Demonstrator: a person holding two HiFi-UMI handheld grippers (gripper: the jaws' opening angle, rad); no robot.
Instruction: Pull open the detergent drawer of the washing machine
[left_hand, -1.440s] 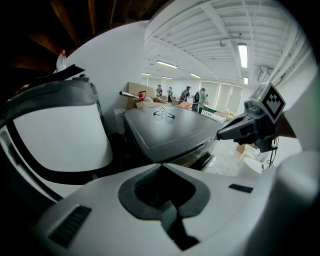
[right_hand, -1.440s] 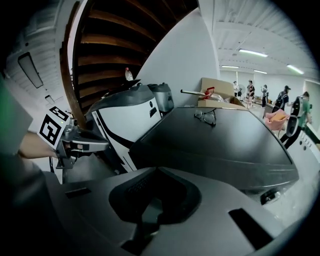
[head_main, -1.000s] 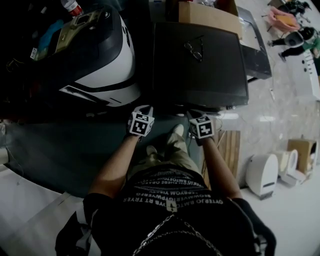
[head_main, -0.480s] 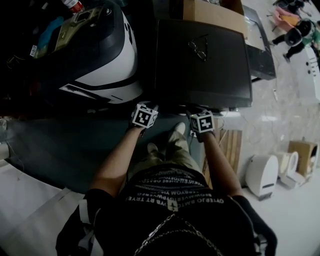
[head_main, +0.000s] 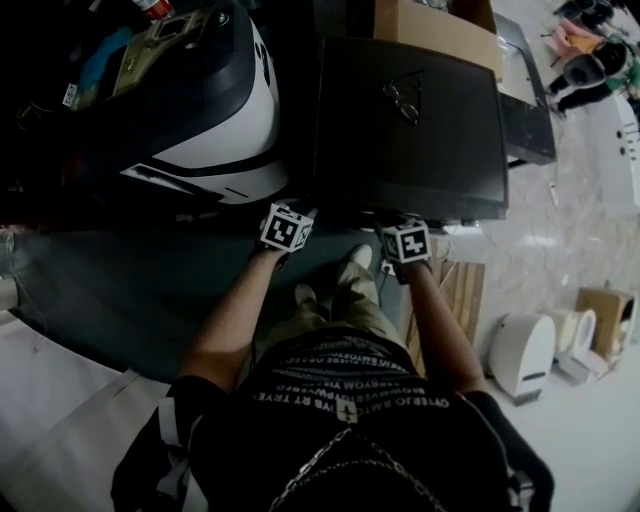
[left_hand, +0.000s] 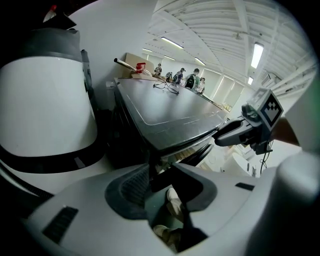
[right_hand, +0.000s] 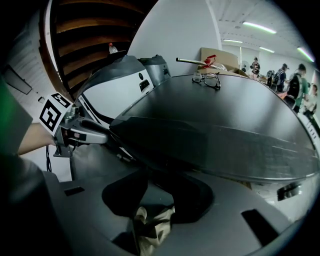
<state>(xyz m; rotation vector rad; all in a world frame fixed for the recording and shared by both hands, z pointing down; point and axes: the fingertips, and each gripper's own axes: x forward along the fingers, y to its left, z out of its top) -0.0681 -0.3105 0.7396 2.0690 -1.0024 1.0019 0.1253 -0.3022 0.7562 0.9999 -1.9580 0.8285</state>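
Glossy black washing machine (head_main: 410, 140)

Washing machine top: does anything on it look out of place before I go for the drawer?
A pair of glasses lies loose on the washing machine's dark top, toward the back near the cardboard box. Odd spot; tugging the machine might jolt them. Nothing looks spilled or broken.

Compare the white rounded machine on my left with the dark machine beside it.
The white machine is rounded, white with a black band; the dark machine is boxy and black all over. The dark machine's top is flat and carries a pair of glasses; the white machine's bulges and carries none. Both stand side by side.
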